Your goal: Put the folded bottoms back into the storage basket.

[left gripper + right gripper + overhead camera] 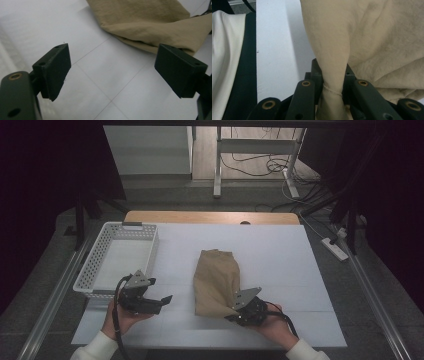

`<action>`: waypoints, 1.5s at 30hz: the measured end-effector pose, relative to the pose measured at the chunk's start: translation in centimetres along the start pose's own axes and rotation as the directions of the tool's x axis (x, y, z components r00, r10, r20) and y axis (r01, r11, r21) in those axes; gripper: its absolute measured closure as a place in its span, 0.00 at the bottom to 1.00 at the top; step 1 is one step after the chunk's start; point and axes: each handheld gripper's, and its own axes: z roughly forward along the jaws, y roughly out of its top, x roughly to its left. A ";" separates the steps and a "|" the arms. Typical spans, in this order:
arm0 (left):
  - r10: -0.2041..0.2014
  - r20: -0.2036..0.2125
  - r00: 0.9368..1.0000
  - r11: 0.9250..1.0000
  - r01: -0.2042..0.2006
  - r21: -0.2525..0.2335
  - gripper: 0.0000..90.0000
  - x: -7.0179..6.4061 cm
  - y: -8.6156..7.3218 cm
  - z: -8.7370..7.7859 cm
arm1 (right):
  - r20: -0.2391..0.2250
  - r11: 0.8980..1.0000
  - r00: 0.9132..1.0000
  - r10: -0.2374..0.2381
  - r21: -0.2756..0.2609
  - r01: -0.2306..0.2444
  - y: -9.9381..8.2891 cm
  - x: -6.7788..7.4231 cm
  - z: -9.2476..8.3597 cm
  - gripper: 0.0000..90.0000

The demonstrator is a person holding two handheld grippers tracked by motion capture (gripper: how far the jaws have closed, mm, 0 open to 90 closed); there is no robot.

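- Right gripper (239, 309), near the bench's front edge: jaws clamped on a corner of the tan cloth (216, 280).
- Left gripper (161, 301), beside the white basket (100, 257): jaws wide apart, holding nothing.

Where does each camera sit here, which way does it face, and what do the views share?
High view: above the person's side, looking forward and down on the table; hands, white sleeves, left claw and right claw show.
Left gripper view: on the left claw, jaws open, facing the tan cloth.
Right gripper view: on the right claw, jaws clamping the cloth.
All three share the cloth.
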 end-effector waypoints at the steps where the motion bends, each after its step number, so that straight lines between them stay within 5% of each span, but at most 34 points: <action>1: 0.005 0.002 1.000 1.000 -0.005 0.002 0.16 -0.1 0.2 0.1 | 0.000 1.000 1.000 0.003 -0.001 -0.003 0.0 0.0 0.0 0.86; 13: 0.040 0.009 0.999 0.999 -0.040 0.017 0.16 -0.2 3.8 3.2 | -0.001 1.000 1.000 0.005 -0.016 -0.005 -0.3 -0.2 -0.1 0.86; 30: 0.021 0.036 0.999 0.998 -0.023 0.054 0.16 0.8 7.7 7.9 | 0.002 1.000 1.000 0.003 -0.019 -0.003 -0.4 -0.1 -0.1 0.86; 35: 0.031 0.013 0.999 0.997 -0.032 0.070 0.16 1.1 8.4 9.0 | 0.000 1.000 1.000 0.004 -0.019 -0.004 -0.4 -0.1 0.0 0.86; 45: -0.015 0.009 1.000 0.997 0.014 0.081 0.16 2.7 9.0 10.6 | -0.001 1.000 1.000 0.002 -0.018 -0.002 -0.5 -0.1 0.2 0.86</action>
